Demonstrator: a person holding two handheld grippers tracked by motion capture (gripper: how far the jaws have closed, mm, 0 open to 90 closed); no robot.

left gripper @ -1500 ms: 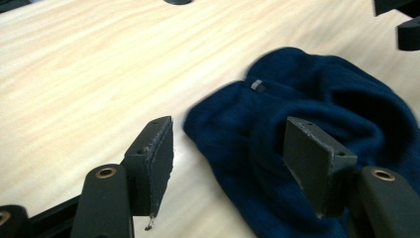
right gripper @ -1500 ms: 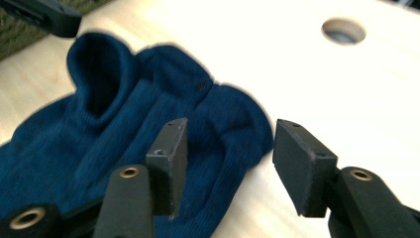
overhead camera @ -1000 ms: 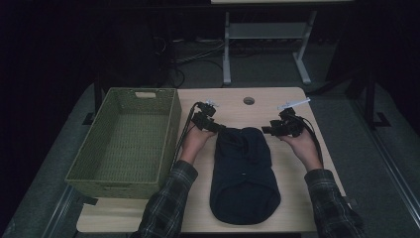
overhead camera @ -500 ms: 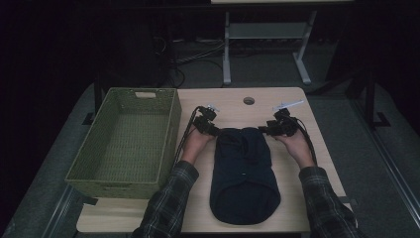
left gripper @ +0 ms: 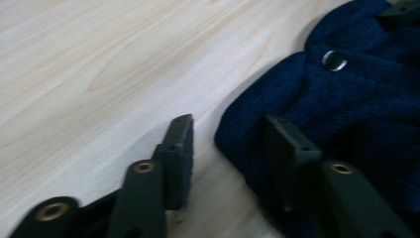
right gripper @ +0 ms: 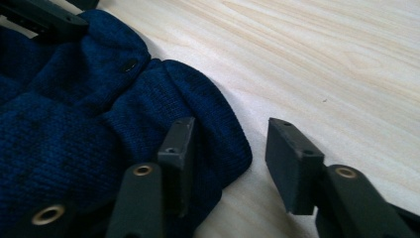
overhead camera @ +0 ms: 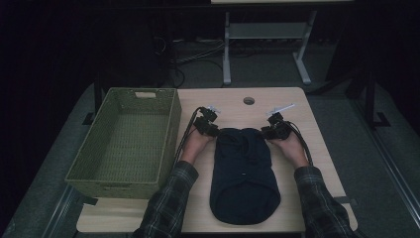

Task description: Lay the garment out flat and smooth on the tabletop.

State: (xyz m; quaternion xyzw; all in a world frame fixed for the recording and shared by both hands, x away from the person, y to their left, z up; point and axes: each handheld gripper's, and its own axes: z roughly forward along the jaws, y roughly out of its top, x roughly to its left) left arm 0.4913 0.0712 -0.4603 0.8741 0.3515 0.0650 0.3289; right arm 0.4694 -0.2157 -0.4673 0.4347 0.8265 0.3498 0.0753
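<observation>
Navy knit fabric, a folded garment [overhead camera: 243, 176], lies lengthwise on the pale wooden table [overhead camera: 225, 101], just right of an empty green woven basket [overhead camera: 126, 141]; in the high view the left gripper [overhead camera: 212, 130] and right gripper [overhead camera: 270, 131] bracket its far corners, one hand at each side, a placement that suits lifting or folding the far end evenly. In the left gripper view, the jaws have just been closing and stand half apart: one rests on bare wood, the other on the knit beside a metal snap [left gripper: 334, 60], so the garment's folded edge [left gripper: 237, 139] sits between them, not yet pinched. In the right gripper view, the arrangement is mirrored: the jaws, likewise just closing, straddle the rounded hem [right gripper: 223, 134], one pressed onto the fabric and one over the table, with the cloth edge between but no firm clamp evident.
</observation>
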